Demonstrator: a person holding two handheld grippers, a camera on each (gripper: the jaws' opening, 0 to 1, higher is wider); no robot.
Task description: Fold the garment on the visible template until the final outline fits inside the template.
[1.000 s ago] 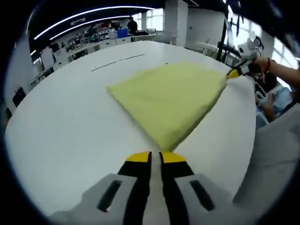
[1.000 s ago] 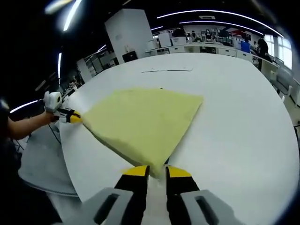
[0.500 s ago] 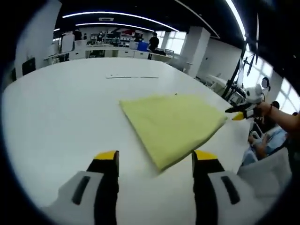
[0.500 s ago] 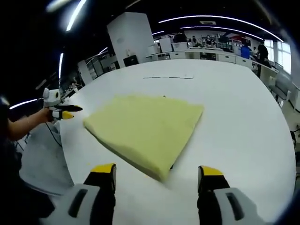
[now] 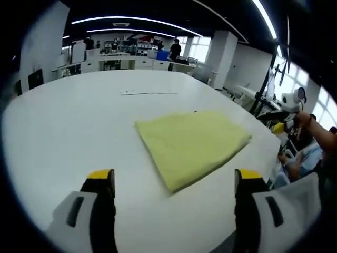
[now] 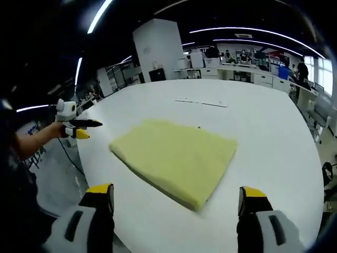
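Both grippers pulled back from folded yellow garment (image 5: 192, 145), left gripper (image 5: 174, 182) released, right gripper (image 6: 176, 196) released

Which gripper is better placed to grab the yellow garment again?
Roughly even; slightly the right gripper. Its open fingers frame the folded garment's near corner. The left gripper looks slightly farther back.

Template outline under garment (image 5: 192, 145) hidden.

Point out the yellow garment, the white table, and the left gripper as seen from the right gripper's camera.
yellow garment (image 6: 176, 158), right gripper view, middle of the folded cloth.
white table (image 6: 263, 121), right gripper view, bare top beyond the garment.
left gripper (image 6: 83, 129), right gripper view, between its yellow and black tips.
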